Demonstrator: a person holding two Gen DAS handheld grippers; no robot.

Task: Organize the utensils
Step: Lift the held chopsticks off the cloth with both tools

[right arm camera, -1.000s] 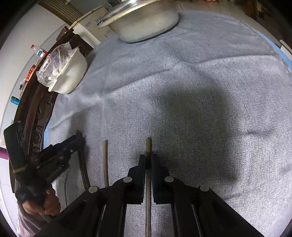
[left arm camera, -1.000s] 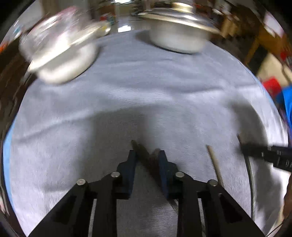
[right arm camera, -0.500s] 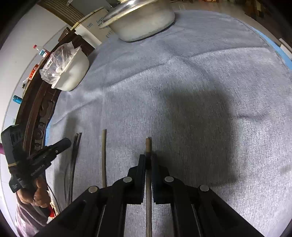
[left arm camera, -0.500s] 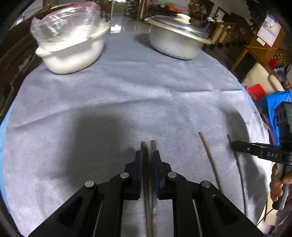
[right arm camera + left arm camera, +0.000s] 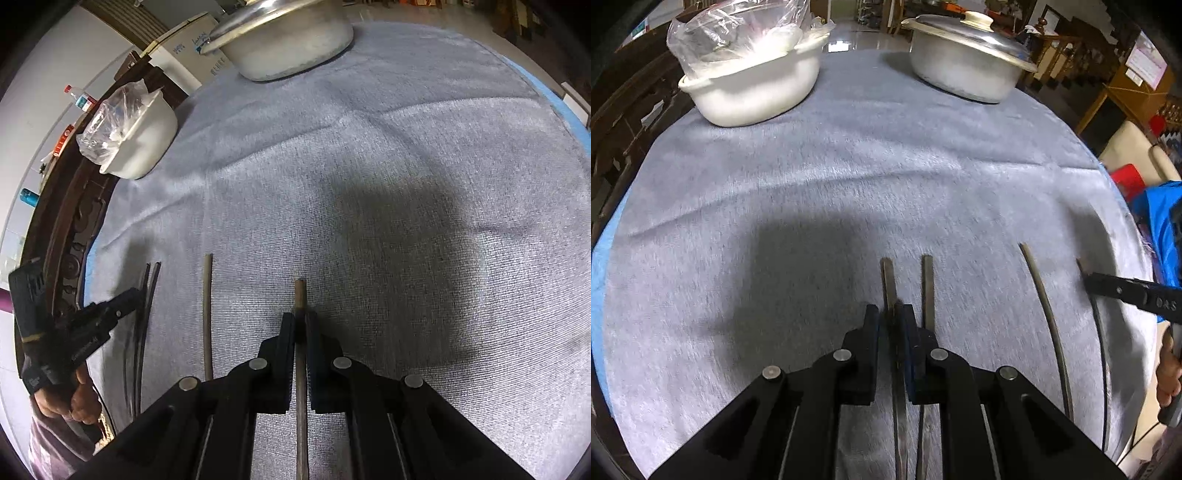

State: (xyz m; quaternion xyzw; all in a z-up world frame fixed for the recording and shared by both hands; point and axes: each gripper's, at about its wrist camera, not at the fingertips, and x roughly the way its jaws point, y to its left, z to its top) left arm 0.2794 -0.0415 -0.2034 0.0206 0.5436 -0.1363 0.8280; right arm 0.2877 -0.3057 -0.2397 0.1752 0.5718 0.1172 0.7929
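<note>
In the left wrist view my left gripper [image 5: 891, 312] is shut on a dark chopstick [image 5: 887, 277] that points away over the grey cloth [image 5: 849, 177]. Its dark twin [image 5: 927, 284] lies just right of the fingers. Farther right lies a lighter brown chopstick [image 5: 1043, 302], and my right gripper [image 5: 1087, 280] comes in from the edge. In the right wrist view my right gripper [image 5: 300, 317] is shut on a brown chopstick [image 5: 300, 295]. Another brown chopstick [image 5: 208, 314] lies to its left. The left gripper [image 5: 135, 295] sits over the dark pair [image 5: 149, 280].
A white basin [image 5: 750, 96] with a clear plastic bag in it stands at the far left. At the far right is a lidded metal pot [image 5: 964, 70]. A dark carved wooden rim [image 5: 70, 240] runs along the table's left edge. A hand [image 5: 74, 402] holds the left tool.
My left gripper went from open around the dark chopsticks to shut on one, and its view steadied. The right gripper stayed shut on its brown chopstick and kept still.
</note>
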